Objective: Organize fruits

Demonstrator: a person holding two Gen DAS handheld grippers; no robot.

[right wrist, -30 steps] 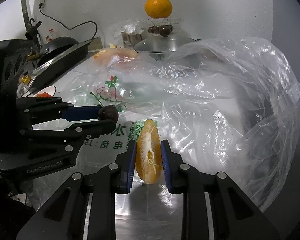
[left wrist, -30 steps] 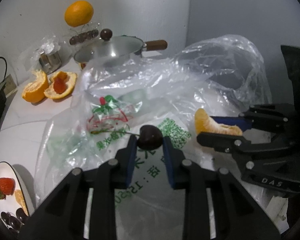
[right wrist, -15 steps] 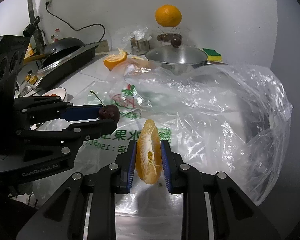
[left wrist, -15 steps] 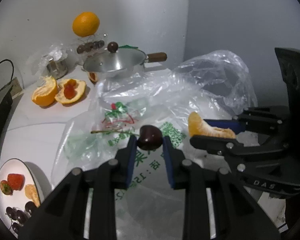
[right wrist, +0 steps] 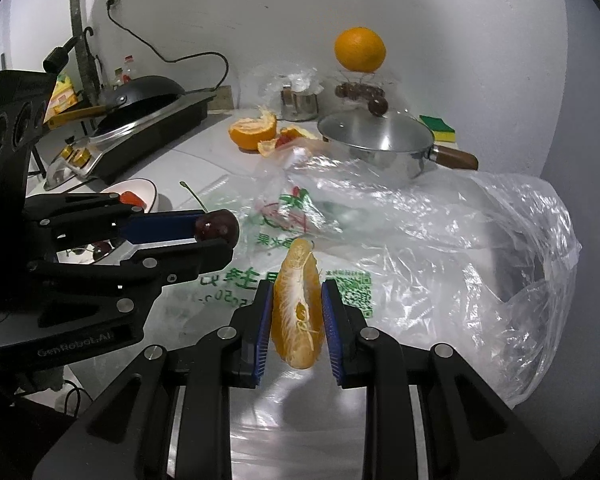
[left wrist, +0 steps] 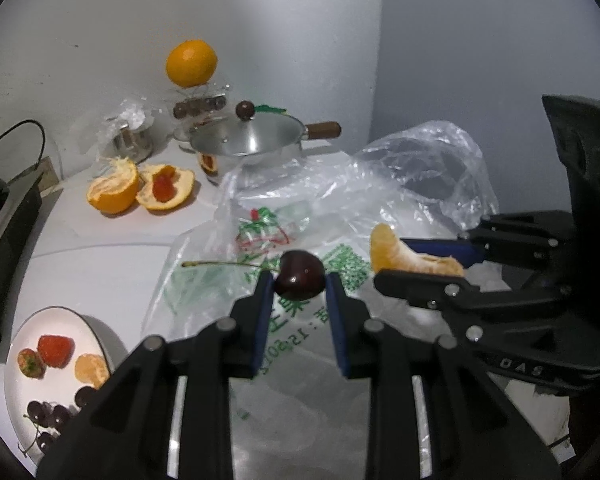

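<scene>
My left gripper point(left wrist: 300, 286) is shut on a dark red cherry point(left wrist: 300, 280) with a long stem, held above a clear plastic bag point(left wrist: 340, 208). My right gripper point(right wrist: 296, 304) is shut on an orange segment point(right wrist: 298, 304); the segment also shows in the left wrist view point(left wrist: 404, 256). The left gripper with the cherry point(right wrist: 216, 230) shows at the left of the right wrist view. A white plate point(left wrist: 16, 344) at lower left holds strawberries, an orange segment and several cherries.
A steel pot with a lid point(left wrist: 248, 142) stands behind the bag. Opened orange peel halves point(left wrist: 140, 188) lie to its left. A whole orange point(left wrist: 191, 63) sits on a wire stand. A black cooktop with a pan point(right wrist: 140, 116) is at the left.
Both grippers have risen and drawn back from the bag with their fruit still held. The plate at lower left has come further into view.
</scene>
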